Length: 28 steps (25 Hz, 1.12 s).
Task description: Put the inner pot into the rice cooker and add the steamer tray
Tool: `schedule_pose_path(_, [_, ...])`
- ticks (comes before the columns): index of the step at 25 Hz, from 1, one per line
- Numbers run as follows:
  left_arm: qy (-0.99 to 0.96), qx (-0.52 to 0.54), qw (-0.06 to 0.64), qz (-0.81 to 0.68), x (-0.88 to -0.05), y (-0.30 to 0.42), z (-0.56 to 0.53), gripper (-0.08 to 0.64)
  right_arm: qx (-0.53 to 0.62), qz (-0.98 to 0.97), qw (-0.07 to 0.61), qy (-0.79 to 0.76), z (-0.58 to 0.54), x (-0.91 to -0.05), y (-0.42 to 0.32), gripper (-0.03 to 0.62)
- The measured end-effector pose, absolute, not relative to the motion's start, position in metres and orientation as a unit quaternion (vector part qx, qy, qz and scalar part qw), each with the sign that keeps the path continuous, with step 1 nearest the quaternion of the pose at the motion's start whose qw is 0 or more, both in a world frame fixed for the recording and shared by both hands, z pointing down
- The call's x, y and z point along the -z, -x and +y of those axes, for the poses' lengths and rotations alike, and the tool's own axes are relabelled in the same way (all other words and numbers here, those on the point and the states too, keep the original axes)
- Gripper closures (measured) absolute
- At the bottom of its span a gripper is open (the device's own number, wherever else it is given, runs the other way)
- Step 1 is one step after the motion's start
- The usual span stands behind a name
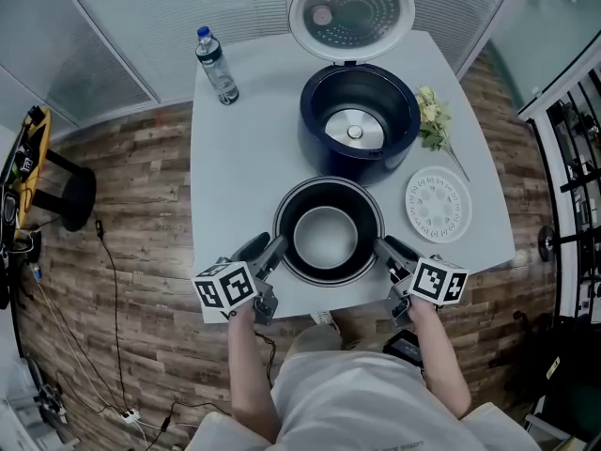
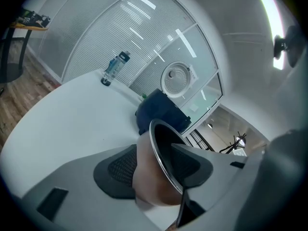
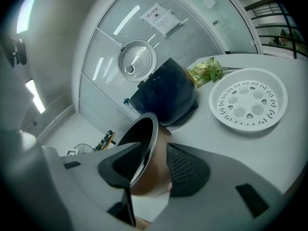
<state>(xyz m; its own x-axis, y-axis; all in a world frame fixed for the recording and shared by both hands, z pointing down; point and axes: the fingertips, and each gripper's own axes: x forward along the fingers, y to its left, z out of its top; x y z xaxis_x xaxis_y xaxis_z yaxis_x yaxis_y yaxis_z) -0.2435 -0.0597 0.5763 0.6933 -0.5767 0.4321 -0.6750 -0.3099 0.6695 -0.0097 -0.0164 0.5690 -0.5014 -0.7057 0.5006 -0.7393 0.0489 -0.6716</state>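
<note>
White table [image 1: 235,158] fills the middle of the head view, set on a wood-plank floor. At its far side sits the dark blue rice cooker [image 1: 315,111], lid [image 1: 351,12] thrown wide open and standing up behind it, the heating plate showing bright at the bottom of the empty body.

Just near of the cooker, close to the table's near edge, there's the inner pot [image 1: 327,238], upright on the tabletop, dark rim, pale inside. It's not in the cooker.

Both grippers are on it. The left gripper [image 1: 274,249] comes in at the pot's left side. Its own view shows one jaw inside the rim and the other's ribbed pad against the outer wall, the two closed down on the wall between them. The right gripper [image 1: 383,247] mirrors that on the pot's right side: one jaw inside, padded jaw against the outside, pinching the wall.

To the right of the pot, the round white steamer tray [image 1: 438,205] lies flat on the table, apart from everything. Just beyond it, a small sprig of flowers [image 1: 432,117] lies beside the cooker's right side. A water bottle [image 1: 217,67] stands at the far left corner.
</note>
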Motion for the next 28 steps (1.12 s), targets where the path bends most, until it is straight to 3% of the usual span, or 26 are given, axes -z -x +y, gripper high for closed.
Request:
schedule_pose_path(14, [-0.811,-0.039,0.470,-0.347,-0.577,0.233,-0.068,0.476,-0.479,-0.728,0.013,-0.490,-0.026,-0.570,0.018,0.469])
schedule_pose_path(16, [-0.811,-0.037,0.473,-0.342,-0.577,0.233,-0.069,0.480,-0.478,-0.731,0.014,-0.487,-0.027,-0.569,0.020,0.503])
schedule_pose_path(28, [-0.815,-0.054,0.460,-0.348,-0.576,0.234,-0.069,0.492,-0.488,-0.728,0.010,-0.482,-0.028,-0.570,0.019,0.517])
